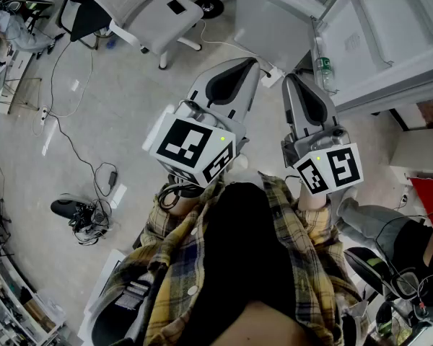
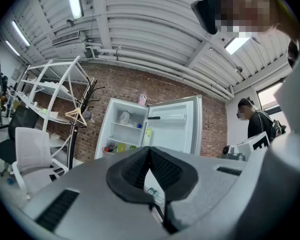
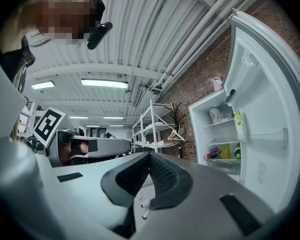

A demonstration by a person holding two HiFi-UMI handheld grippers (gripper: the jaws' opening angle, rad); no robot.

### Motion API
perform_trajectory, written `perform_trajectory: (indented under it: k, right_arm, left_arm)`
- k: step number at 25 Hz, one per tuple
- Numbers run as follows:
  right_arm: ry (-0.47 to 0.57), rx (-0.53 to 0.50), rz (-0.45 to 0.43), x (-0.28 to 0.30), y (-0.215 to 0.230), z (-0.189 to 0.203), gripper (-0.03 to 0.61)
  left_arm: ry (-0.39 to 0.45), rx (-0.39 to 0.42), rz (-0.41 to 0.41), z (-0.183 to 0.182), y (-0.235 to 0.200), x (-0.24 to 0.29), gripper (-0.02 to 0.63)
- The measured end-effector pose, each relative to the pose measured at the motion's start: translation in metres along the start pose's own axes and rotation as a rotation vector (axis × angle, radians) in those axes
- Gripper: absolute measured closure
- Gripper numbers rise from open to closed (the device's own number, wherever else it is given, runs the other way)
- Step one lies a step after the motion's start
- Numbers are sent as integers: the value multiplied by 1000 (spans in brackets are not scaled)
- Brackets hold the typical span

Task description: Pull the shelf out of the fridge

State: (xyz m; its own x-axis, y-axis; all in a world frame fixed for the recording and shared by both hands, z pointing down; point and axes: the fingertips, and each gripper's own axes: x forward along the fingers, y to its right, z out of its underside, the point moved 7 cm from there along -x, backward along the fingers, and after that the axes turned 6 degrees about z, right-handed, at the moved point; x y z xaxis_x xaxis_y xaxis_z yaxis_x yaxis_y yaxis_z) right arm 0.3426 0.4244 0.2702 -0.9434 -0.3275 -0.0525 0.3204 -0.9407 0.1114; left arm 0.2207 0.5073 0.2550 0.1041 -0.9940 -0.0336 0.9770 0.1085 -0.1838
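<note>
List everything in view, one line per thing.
fridge: one, white, door open, against the brick wall
fridge shelves: at least two, pale, inside the fridge
bottle: one, clear with green cap, low at the fridge front
office chairs: two, one white, one black, on the floor left of the fridge
rack: one, white, by the brick wall
hanger: one, wooden, on the dark coat stand
cables: a tangle, black, on the floor
bystander: one, dark clothes, right of the fridge
shirt: one, yellow plaid, on the person
left tool: one, grey, shut and empty, facing the fridge
right tool: one, grey, shut and empty, beside the fridge door
</note>
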Motion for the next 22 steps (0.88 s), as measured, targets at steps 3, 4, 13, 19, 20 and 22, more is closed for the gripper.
perform_trajectory:
  k: [3,4,13,19,20,22]
  right_arm:
    - [2,12,-13,10,9,0,560]
    - [4,16,-17,12,11,0,560]
    - [4,29,-31,16,32,3,560]
    - [-18,60,-61,19,44,12,560]
    - [-21,64,-66,21,45,14,560]
    - [-29,78,-74,25,46,17,560]
  left_arm:
    - [0,2,-8,0,-7,10,611]
    - [-1,3,-11,1,-8,12,611]
    - [-13,-2,-45,9,-10,27,611]
    - [-28,-13,-71,19,-12,35,611]
    - [-32,-13,-75,20,-14,36,611]
    - [-38,-20,-84,22,-17,38,611]
